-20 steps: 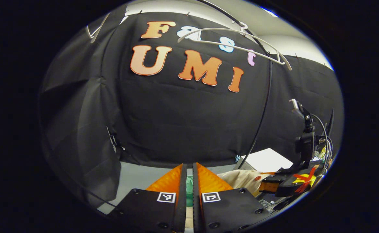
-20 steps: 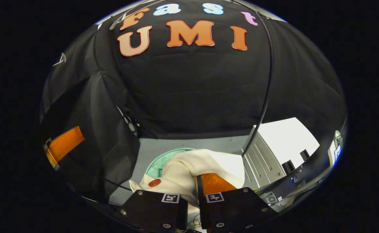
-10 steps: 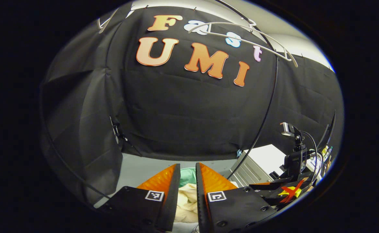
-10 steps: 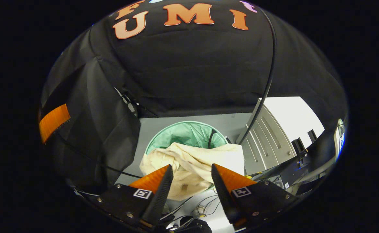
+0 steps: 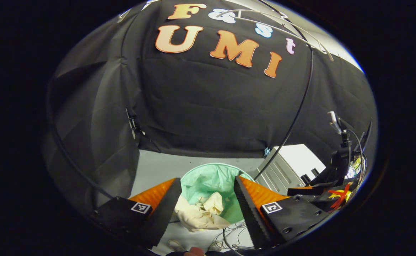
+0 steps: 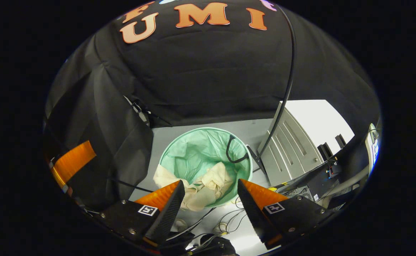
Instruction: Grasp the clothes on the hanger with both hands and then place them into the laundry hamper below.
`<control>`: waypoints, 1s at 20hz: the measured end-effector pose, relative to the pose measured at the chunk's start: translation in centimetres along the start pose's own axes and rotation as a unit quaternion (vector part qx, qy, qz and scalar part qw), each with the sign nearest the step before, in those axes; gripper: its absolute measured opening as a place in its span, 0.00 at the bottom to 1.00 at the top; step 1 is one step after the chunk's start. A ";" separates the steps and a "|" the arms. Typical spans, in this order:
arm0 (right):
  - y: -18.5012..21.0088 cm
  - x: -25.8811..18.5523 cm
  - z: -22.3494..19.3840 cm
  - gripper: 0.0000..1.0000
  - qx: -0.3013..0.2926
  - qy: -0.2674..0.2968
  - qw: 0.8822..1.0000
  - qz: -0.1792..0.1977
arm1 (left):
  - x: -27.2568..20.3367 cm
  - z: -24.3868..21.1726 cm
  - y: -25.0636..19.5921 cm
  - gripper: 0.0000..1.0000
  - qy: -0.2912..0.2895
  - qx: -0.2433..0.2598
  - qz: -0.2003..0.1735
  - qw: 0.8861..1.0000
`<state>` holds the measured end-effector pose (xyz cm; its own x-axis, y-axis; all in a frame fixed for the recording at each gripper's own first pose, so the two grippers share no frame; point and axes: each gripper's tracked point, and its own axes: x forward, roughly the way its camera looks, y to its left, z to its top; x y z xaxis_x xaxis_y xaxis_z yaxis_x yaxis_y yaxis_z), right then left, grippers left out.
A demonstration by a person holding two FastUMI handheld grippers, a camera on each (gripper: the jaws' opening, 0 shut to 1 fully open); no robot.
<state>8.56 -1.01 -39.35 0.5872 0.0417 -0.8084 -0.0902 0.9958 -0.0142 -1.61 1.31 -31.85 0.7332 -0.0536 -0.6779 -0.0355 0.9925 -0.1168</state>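
Observation:
The cream garment [image 5: 200,211] [image 6: 202,190] lies crumpled in the round mint-green laundry hamper [image 5: 211,177] [image 6: 197,149] on the floor, part of it draped over the near rim. My left gripper [image 5: 206,195] is open above the hamper, nothing between its fingers. My right gripper [image 6: 210,197] is open too, above the hamper's near edge and apart from the cloth. The bare white hanger [image 5: 282,30] hangs high in the left gripper view. The right gripper's body [image 5: 321,195] shows at the right of the left gripper view; one left finger [image 6: 71,161] shows at the left of the right gripper view.
A black rack pole [image 6: 287,81] [image 5: 296,110] runs down beside the hamper. A white cabinet [image 6: 293,149] [image 5: 282,170] stands right of it. Loose cables [image 6: 225,224] lie on the grey floor [image 6: 200,128] near the hamper. Black curtain folds [image 6: 97,135] hang at the left.
Both grippers opened and let go of the garment, which dropped into the hamper. Both views have tilted down toward the hamper.

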 end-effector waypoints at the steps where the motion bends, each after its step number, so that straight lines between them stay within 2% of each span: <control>1: 0.1 -0.6 0.2 0.93 0.001 -0.006 1.000 0.003 | -0.2 -0.2 0.0 0.98 0.003 0.001 0.001 1.000; 7: 0.8 -5.3 3.4 0.93 0.011 -0.068 0.997 0.024 | -2.9 1.7 0.0 0.98 -0.018 0.010 -0.003 1.000; 8: 0.7 -6.2 4.3 0.93 0.012 -0.081 0.996 0.024 | -3.5 2.6 0.1 1.00 -0.030 0.009 -0.004 1.000; 12: 0.2 -11.1 9.8 0.93 -0.002 -0.151 0.988 0.019 | -6.3 7.7 1.0 0.98 -0.096 0.019 0.011 0.995; 13: 0.5 -12.3 10.8 0.93 0.001 -0.164 0.986 0.025 | -7.0 9.2 1.1 1.00 -0.116 0.023 0.016 0.993; 15: 0.5 -15.2 13.8 0.93 0.002 -0.200 0.979 0.029 | -8.4 12.3 1.1 0.97 -0.151 0.024 0.018 0.988; 17: 0.3 -18.5 16.6 0.93 0.002 -0.240 0.970 0.026 | -10.0 14.9 0.9 1.00 -0.183 0.024 0.019 0.983; 20: -0.3 -22.7 20.2 0.93 0.002 -0.297 0.955 0.024 | -12.4 18.7 0.2 0.94 -0.229 0.029 0.014 0.973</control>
<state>11.50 -0.60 -9.17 0.9347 0.1257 -0.3323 -0.1271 0.9917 0.0175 1.96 4.22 -9.90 0.9586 0.0154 -0.2843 -0.0317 0.9981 -0.0528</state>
